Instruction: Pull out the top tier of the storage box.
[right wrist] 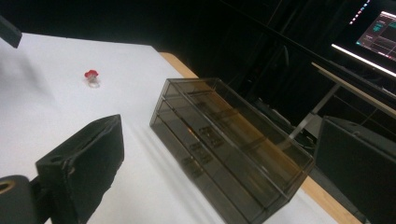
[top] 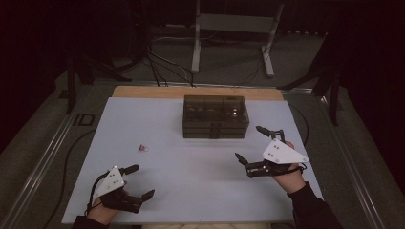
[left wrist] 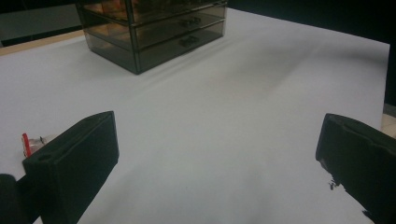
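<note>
Lowest in the high view, the left gripper (top: pixel 138 182) sits at the bottom left of the sheet (top: pixel 191 167), jaws spread wide and holding nothing. Higher and to the right, the right gripper (top: pixel 248 143) is just as wide open and also empty. Both seem parked in a ready pose, each on its own side with the middle of the sheet bare between them.

Just above the left gripper, left of centre, lies a small ring (top: pixel 143 148) with a red top, alone on the sheet and apart from both grippers. It shows at the left edge of the left gripper view (left wrist: pixel 32 142) beside the jaw, and at upper left in the right gripper view (right wrist: pixel 92 77).

Farther up, at centre, stands a smoky drawer box (top: pixel 215 117), drawers closed by the look of it, fronts facing the person. Nothing stands between ring and box. A likely aim is to put the ring in a drawer; a drawer would need opening first.

Beyond the table are a white stand (top: pixel 234 28) and cables.
</note>
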The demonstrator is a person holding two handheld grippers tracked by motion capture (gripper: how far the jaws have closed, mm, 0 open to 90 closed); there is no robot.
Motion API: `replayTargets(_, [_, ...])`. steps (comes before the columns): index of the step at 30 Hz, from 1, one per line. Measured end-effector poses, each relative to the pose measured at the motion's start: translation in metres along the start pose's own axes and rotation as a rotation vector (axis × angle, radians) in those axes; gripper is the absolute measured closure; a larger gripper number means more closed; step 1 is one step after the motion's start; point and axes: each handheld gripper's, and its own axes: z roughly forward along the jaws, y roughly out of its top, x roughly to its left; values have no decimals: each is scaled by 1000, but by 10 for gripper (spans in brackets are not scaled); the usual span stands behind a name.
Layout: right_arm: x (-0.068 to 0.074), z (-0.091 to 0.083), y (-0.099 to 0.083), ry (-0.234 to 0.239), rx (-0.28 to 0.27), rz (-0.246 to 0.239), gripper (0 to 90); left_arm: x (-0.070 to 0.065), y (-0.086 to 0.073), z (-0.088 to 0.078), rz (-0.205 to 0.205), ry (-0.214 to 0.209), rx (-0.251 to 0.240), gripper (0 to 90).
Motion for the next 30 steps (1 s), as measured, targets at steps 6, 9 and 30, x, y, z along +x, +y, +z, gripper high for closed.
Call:
replayTargets(6, [-3, 13, 7, 3, 18, -43, 16, 0, 0, 0, -1, 0, 1, 0])
replayTargets(9, [-3, 23, 11, 9, 27, -52, 16, 0, 0, 0, -4, -3, 7, 0])
replayTargets(30, [4, 70, 5, -29, 105, -169, 16, 1, 0, 0, -3, -6, 9, 0])
